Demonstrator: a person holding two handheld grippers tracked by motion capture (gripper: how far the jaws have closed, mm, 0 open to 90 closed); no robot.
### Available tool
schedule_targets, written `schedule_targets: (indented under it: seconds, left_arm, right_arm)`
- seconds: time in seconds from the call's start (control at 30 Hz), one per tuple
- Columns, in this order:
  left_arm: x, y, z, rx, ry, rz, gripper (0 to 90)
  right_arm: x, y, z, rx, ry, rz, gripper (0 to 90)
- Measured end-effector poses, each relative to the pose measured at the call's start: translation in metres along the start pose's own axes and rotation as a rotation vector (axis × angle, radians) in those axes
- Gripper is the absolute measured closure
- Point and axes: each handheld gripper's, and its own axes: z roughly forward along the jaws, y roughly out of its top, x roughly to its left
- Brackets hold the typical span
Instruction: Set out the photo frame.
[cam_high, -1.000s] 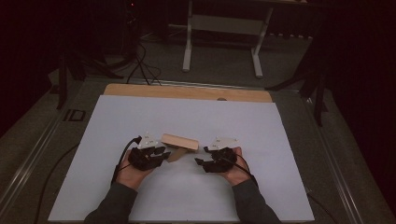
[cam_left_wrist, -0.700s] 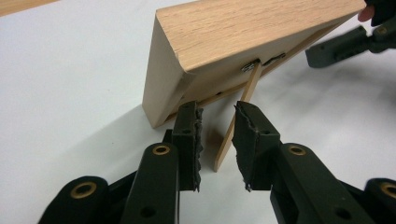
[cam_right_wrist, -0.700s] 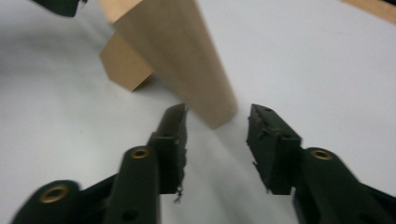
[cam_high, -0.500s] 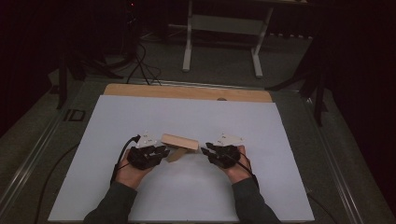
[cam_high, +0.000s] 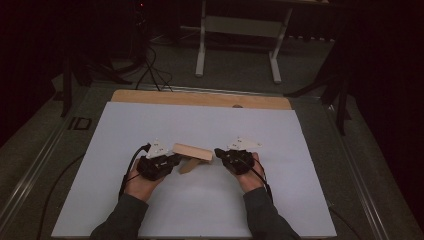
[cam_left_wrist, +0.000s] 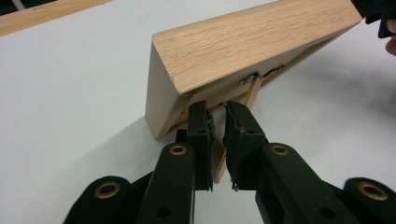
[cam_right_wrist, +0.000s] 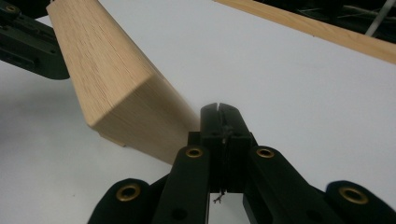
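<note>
Both grippers' jaws have just been closing since a second ago, the hands barely shifting: the right gripper (cam_right_wrist: 223, 113) now has its jaws pressed together on nothing, its tips just beside the end of the wooden block (cam_high: 192, 152). At the block's 9 o'clock end, the left gripper (cam_left_wrist: 218, 116) has its jaws nearly together around a thin wooden strut (cam_left_wrist: 252, 93) under the block, though actual contact cannot be told. Between the two grippers the block sits tilted, propped on the strut, on the white table (cam_high: 200, 210).

Matt oak-grained wooden block (cam_left_wrist: 243, 44)
</note>
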Motion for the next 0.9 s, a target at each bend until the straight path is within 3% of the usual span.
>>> schedule_targets:
  seconds: [0.17, 0.57, 0.9]
  left_arm:
    - [-0.003, 0.002, 0.003, 0.005, -0.017, 0.013, 89.0]
    - [-0.004, 0.006, 0.009, 0.018, -0.001, 0.012, 89.6]
    - [-0.005, 0.01, 0.011, 0.024, 0.001, 0.016, 89.6]
  right_arm:
    - [-0.003, 0.005, 0.0, -0.024, 0.019, 0.021, 89.9]
    - [-0.006, 0.01, 0.01, -0.017, 0.055, 0.044, 90.0]
    - [-0.005, 0.011, 0.009, -0.027, 0.069, 0.022, 90.0]
